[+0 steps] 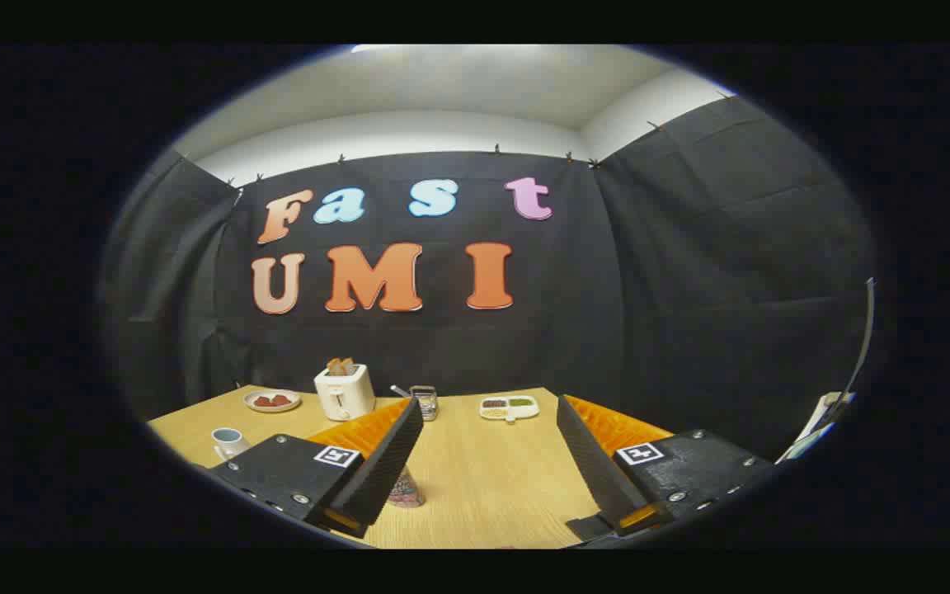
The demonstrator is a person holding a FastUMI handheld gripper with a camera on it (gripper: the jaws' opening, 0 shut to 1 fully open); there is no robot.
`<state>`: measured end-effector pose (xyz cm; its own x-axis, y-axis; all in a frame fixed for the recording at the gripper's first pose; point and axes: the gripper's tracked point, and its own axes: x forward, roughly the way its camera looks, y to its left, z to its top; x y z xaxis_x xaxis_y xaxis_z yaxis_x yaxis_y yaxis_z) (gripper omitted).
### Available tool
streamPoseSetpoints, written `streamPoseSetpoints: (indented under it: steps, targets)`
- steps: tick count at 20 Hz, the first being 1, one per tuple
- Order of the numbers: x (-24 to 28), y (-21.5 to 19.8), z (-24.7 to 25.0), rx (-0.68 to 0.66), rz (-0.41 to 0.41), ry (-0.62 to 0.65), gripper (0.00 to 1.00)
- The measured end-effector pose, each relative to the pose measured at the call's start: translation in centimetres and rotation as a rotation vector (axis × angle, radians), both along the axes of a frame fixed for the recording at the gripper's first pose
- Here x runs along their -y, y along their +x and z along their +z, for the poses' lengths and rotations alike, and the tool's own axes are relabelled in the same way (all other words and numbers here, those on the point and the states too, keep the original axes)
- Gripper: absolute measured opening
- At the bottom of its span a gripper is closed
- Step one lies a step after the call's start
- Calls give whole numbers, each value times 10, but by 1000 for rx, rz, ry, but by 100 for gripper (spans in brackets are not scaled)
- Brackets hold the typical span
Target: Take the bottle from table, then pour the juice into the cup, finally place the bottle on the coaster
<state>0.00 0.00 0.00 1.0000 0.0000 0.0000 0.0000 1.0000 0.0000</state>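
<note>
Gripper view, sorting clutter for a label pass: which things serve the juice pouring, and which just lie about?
For the job: cup; patterned object beside one finger, possibly the bottle; gripper, jaws open, empty.
Lying about: toaster; plate; small metal item; divided tray.

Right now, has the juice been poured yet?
Nothing looks done yet. The gripper is open, its fingers wide apart and holding nothing above the table. A small patterned object beside one finger may be the bottle; I can't tell. The cup stands off to the side. Grabbing, pouring and placing remain.
</note>
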Motion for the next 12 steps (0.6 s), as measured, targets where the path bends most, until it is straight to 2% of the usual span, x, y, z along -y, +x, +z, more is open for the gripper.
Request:
streamPoseSetpoints:
  steps: [6, 12]
  targets:
    - [0, 19, -9, -21, 14, -7, 97]
    - [-17, 14, -4, 5, 8, -37, 97]
